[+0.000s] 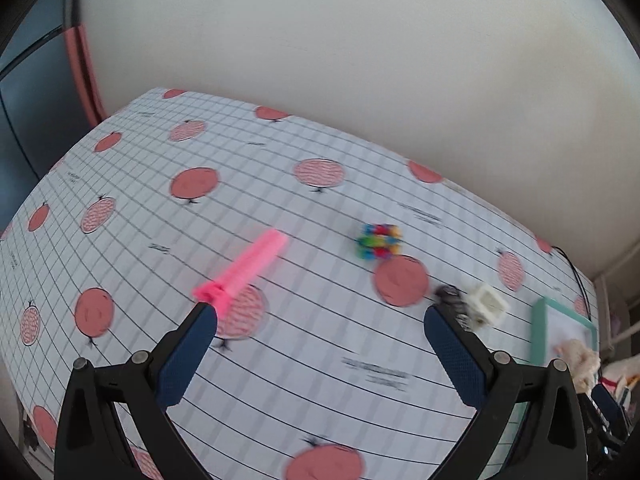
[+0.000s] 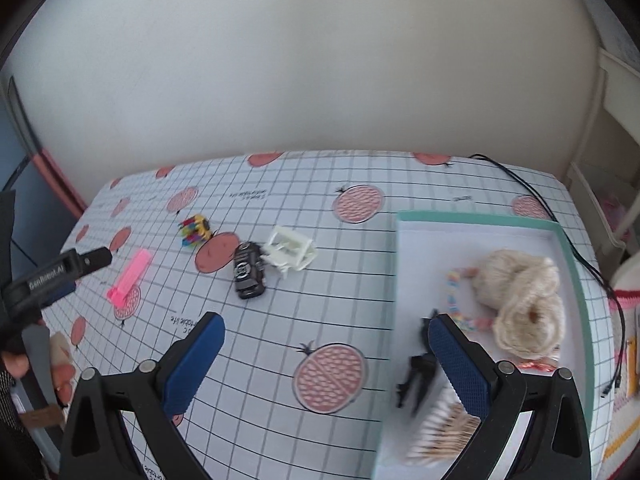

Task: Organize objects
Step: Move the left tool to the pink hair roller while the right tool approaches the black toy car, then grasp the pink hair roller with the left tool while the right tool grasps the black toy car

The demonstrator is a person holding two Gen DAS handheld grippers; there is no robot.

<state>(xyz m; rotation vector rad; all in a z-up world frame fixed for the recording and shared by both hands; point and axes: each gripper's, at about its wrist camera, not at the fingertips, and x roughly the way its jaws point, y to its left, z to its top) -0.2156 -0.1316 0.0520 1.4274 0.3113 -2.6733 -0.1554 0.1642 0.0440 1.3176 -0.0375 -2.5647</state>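
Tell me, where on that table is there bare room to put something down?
The patterned cloth is bare between the black toy car and the teal box. The box is crowded: yarn, cotton swabs, a black clip.

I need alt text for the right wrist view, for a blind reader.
The open right gripper hangs over a table with a gridded cloth. A teal-rimmed box on the right holds cream yarn and cotton swabs; a pink clip, a black toy car and a white toy lie loose.
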